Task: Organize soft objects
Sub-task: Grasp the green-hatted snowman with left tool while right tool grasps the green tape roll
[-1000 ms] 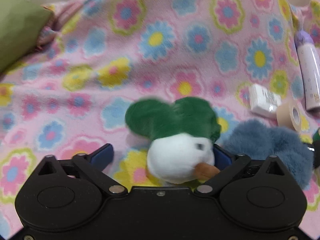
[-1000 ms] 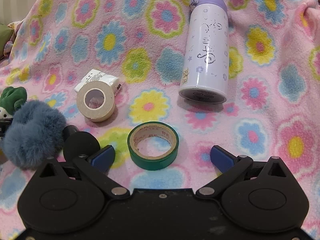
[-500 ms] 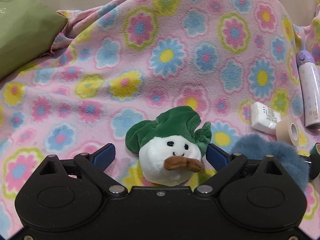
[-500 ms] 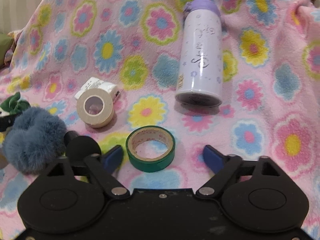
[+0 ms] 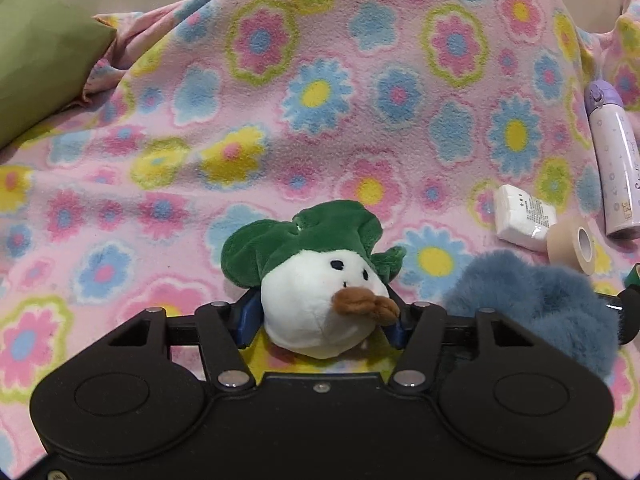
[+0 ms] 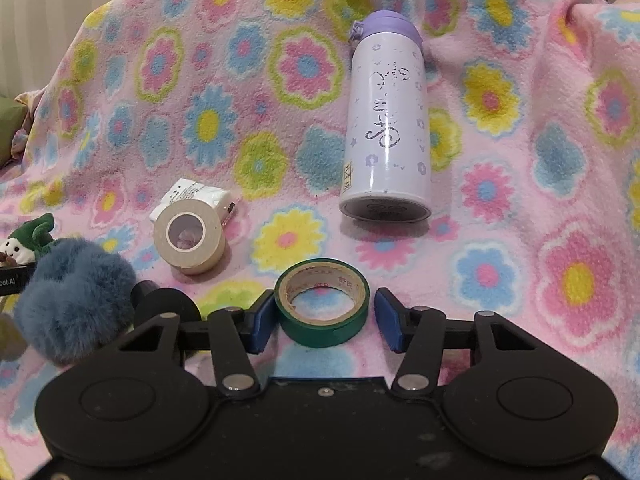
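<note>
Left gripper (image 5: 320, 320) has just been closing and now clamps the plush (image 5: 320, 300): both blue pads press into its white head, which bulges between them. It lies on the blanket (image 5: 240, 120) with its green hat pointing away from the camera. Right gripper (image 6: 326, 320) has also just been closing, with the green tape (image 6: 324, 308) between its jaws; the left pad touches the roll, the right pad stands just clear of it, so it has not yet clamped. The roll lies flat on the blanket.

Just right of the plush sits a blue fur ball (image 5: 532, 304), near the left gripper's right finger. Beyond it lies a beige tape roll (image 6: 190, 238) on its side, touching a white packet (image 6: 192, 196) behind it. Farther back, a purple bottle (image 6: 386, 136) lies on its side, lid closed and pointing away; whether anything is in it I cannot tell. A green cushion (image 5: 40, 52) lies at the blanket's far left edge.
</note>
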`<control>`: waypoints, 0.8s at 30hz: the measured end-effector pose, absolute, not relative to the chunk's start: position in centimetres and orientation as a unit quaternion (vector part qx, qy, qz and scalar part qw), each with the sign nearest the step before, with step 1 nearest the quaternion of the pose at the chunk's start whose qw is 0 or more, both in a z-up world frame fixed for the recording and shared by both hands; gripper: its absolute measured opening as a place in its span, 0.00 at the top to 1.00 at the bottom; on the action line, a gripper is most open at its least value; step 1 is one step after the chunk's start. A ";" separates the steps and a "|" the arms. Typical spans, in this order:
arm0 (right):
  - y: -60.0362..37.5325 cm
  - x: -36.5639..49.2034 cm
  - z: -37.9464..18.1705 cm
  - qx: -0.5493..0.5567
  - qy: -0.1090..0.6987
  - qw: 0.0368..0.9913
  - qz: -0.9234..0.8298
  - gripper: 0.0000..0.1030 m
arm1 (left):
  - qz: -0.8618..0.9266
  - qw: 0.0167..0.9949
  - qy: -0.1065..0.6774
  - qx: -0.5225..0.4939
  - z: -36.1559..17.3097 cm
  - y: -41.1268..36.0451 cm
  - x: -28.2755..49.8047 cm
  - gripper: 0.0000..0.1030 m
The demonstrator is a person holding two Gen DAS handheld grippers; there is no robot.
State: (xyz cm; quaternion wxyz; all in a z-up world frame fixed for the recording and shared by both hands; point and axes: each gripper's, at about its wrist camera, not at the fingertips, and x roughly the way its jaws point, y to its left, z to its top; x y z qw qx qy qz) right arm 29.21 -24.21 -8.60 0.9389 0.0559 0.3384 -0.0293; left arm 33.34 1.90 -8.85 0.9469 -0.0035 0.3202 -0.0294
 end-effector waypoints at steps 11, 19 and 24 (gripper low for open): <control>-24.2 29.2 -8.6 0.058 0.338 0.939 -0.028 0.48 | -0.025 0.946 0.322 0.013 -8.9 1.6 33.5 0.43; -24.2 29.3 -8.6 0.058 0.337 0.939 -0.027 0.48 | -0.005 0.938 0.346 0.000 -8.7 2.2 34.4 0.15; -24.3 29.3 -8.6 0.059 0.337 0.939 -0.027 0.48 | 0.001 0.936 0.353 -0.001 -8.5 2.2 35.4 0.11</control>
